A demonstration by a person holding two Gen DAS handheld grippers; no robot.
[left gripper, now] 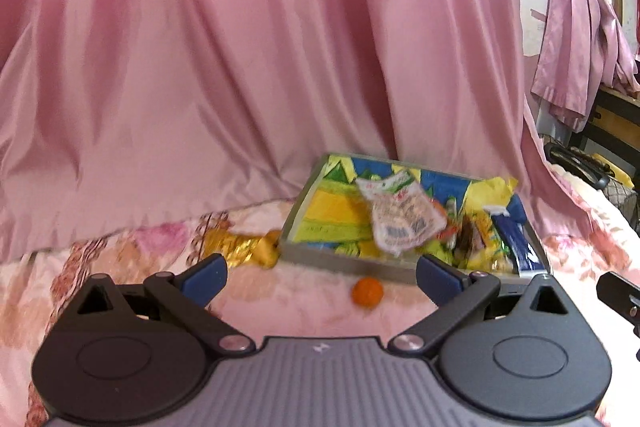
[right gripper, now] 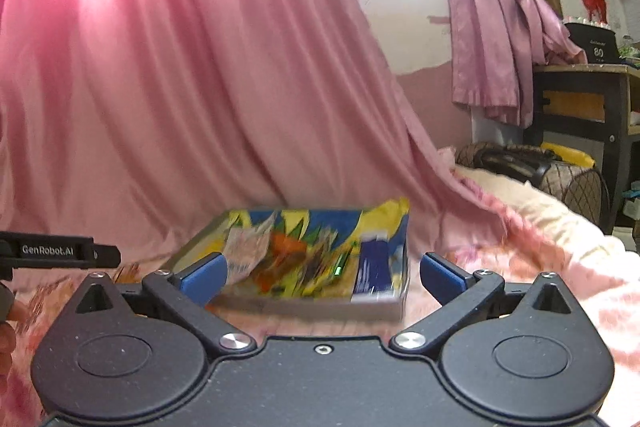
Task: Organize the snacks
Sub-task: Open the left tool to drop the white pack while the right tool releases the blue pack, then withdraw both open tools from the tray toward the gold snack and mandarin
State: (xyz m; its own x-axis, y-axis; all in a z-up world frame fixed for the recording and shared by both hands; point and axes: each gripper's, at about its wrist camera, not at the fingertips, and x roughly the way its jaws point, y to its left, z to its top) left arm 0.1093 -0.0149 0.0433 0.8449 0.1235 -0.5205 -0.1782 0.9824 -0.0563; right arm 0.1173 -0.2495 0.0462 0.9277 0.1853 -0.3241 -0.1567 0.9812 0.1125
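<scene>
Snacks lie heaped in a shallow grey tray (left gripper: 320,255) on the flowered pink bedspread (left gripper: 120,267), a pink curtain (left gripper: 200,67) hanging behind it. From the left wrist, the left gripper (left gripper: 322,275) stands with jaws wide apart, nothing between them. A white packet (left gripper: 404,217) tops the pile in the tray. Just in front of the tray sits a small orange ball-shaped snack (left gripper: 367,291); a gold wrapper (left gripper: 240,247) lies beside the tray's left wall.

From the right wrist, the right gripper (right gripper: 323,277) is spread fully, empty, facing the tray (right gripper: 312,307). A blue packet (right gripper: 374,267) lies along the tray's right side.
</scene>
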